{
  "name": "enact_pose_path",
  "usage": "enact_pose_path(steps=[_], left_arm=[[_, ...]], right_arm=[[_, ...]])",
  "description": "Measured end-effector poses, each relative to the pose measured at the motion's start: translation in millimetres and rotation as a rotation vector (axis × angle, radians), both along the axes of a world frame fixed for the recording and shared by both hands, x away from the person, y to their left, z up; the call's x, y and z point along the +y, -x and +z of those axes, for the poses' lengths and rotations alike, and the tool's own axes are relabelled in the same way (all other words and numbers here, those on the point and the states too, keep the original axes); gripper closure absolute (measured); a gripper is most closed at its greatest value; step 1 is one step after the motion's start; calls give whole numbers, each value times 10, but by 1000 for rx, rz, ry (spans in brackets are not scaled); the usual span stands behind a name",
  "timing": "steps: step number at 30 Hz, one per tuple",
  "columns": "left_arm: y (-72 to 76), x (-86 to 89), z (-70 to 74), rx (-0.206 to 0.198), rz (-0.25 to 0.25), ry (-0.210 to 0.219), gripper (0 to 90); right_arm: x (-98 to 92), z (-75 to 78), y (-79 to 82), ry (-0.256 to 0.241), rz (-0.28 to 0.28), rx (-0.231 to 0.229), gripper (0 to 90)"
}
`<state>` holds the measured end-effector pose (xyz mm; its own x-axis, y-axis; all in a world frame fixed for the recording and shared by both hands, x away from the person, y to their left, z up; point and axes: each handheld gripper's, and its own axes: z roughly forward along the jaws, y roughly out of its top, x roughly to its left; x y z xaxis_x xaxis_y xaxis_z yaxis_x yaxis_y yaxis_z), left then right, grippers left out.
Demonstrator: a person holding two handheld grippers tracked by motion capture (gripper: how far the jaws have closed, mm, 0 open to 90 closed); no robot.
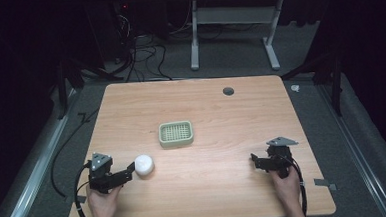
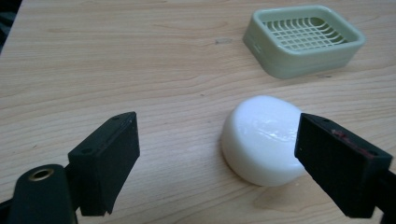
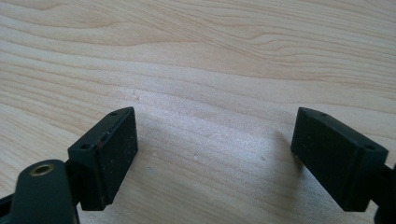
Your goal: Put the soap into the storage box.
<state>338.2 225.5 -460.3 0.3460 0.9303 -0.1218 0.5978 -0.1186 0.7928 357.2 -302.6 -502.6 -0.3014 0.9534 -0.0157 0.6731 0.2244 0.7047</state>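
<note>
A round white soap bar (image 1: 144,164) (image 2: 262,137) lies on the wooden table near its front left. My left gripper (image 1: 129,171) (image 2: 219,161) is open, and the soap sits between its jaws close against the right one, with a wide gap to the left one. A pale green soap dish (image 1: 176,134) (image 2: 303,39) with a slotted grid stands at the table's middle, beyond the soap. My right gripper (image 1: 256,160) (image 3: 215,158) rests open over bare wood at the front right, with nothing between its jaws.
A dark round grommet hole (image 1: 228,91) sits near the table's far edge. Cables (image 1: 143,56) and a white desk frame (image 1: 237,31) stand on the floor behind the table. The person's hands (image 1: 103,206) come in at the front edge.
</note>
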Motion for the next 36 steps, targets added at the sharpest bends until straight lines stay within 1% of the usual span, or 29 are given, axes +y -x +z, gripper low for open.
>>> enact_pose_path(steps=[6,9,12,14,17,18,22,27,32,34,36], left_arm=[[0,-129,-1,16,-47,-14,145],[-13,-174,-11,22,-59,-24,143],[-28,-226,-33,36,-69,-19,137],[-42,-256,-48,47,-77,-23,131],[-71,-302,-80,53,-81,-23,129],[-78,-315,-85,59,-83,-32,129],[-101,-371,-107,62,-88,-61,129],[-123,-421,-141,70,-90,-77,131],[-145,-450,-188,81,-82,-86,132],[-157,-451,-205,92,-78,-83,133],[-165,-459,-223,97,-72,-91,133]], right_arm=[[0,0,0,0,0,0,156],[0,0,0,0,0,0,156],[1,1,2,-1,0,1,156],[1,1,2,-1,0,2,156],[2,1,3,-2,0,1,156],[2,1,3,-2,0,1,156],[1,0,2,-1,1,0,156],[1,0,2,-1,1,0,156],[1,0,3,-1,2,0,156],[0,0,3,-1,2,0,156],[1,0,3,-1,2,0,156]])
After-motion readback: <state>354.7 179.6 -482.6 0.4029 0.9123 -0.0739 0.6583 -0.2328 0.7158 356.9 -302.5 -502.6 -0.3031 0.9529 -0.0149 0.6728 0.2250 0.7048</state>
